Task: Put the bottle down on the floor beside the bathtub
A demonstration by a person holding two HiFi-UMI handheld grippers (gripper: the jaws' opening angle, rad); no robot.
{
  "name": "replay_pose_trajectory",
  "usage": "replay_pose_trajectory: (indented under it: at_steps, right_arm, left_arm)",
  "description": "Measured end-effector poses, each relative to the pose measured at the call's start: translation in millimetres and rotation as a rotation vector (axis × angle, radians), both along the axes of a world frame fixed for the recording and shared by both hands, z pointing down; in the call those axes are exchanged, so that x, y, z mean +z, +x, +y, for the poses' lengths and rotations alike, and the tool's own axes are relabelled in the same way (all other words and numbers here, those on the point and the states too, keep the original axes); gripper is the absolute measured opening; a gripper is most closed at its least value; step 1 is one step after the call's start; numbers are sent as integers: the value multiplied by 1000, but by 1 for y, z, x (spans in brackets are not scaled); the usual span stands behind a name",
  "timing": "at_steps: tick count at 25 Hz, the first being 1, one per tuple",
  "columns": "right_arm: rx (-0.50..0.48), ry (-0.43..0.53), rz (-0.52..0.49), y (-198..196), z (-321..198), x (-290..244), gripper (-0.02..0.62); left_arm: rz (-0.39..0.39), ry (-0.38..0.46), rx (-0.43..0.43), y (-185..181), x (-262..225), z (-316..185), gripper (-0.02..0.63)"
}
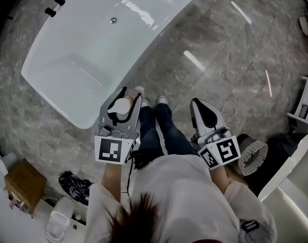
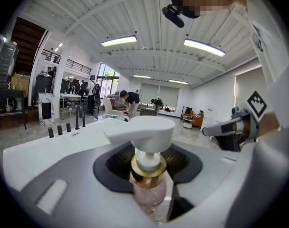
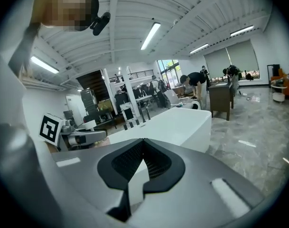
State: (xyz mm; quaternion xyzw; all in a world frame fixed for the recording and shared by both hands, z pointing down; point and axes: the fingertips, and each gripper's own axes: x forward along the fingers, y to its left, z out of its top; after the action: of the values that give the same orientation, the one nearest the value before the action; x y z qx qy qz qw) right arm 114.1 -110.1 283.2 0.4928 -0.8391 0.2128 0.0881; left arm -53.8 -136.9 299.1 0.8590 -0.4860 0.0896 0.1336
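Grey marbled floor tiles (image 1: 209,49), glossy enough to throw back the ceiling lights, spread around a large white oval bathtub (image 1: 68,59) whose near end sits just ahead of the person's white shoes (image 1: 151,101). Standing over it, the person holds the left gripper (image 1: 127,99) close to that end of the tub. Its jaws are clamped on a clear pink glittery pump bottle (image 2: 149,194) with a gold collar and a broad white pump head. The bottle hangs upright in the grip, off the floor, and the pads seem to catch it high on the body, just under the collar. The right gripper (image 1: 203,110) hangs well apart on the other side of the legs, with its jaws closed tip to tip on nothing. The main risk is letting go too soon. Dropped onto hard, slick tile, the top-heavy bottle would likely bounce, tip over or crack. A high hold could also let the base swing, so it lands on an edge. The pump head may knock the tub wall, or the bottle may end up underfoot.
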Motion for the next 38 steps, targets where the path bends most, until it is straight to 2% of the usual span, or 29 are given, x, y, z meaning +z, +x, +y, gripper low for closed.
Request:
replay_pose_trajectory:
  at_steps: [5, 11, 16, 19, 24, 29, 38]
  right_arm:
    - [1, -54, -14, -2, -1, 38, -2]
    - [31, -95, -20, 11, -15, 89, -2]
    - [67, -128, -18, 20, -27, 129, -2]
    - [68, -144, -25, 18, -26, 141, -2]
    - [69, -158, -25, 24, -29, 160, -2]
    - [90, -186, -16, 34, -27, 201, -2]
    - [132, -214, -4, 46, -17, 281, -2]
  left_arm:
    - [10, -43, 38, 22, 54, -7, 213]
    - [-45, -76, 96, 45, 129, -15, 212]
    - [-32, -165, 20, 53, 203, -33, 210]
    - [-36, -157, -16, 56, 231, -43, 209]
    - [-85, -138, 28, 62, 269, -55, 209]
    - [-126, -150, 44, 63, 321, -56, 207]
    - [-129, -191, 57, 64, 429, -48, 204]
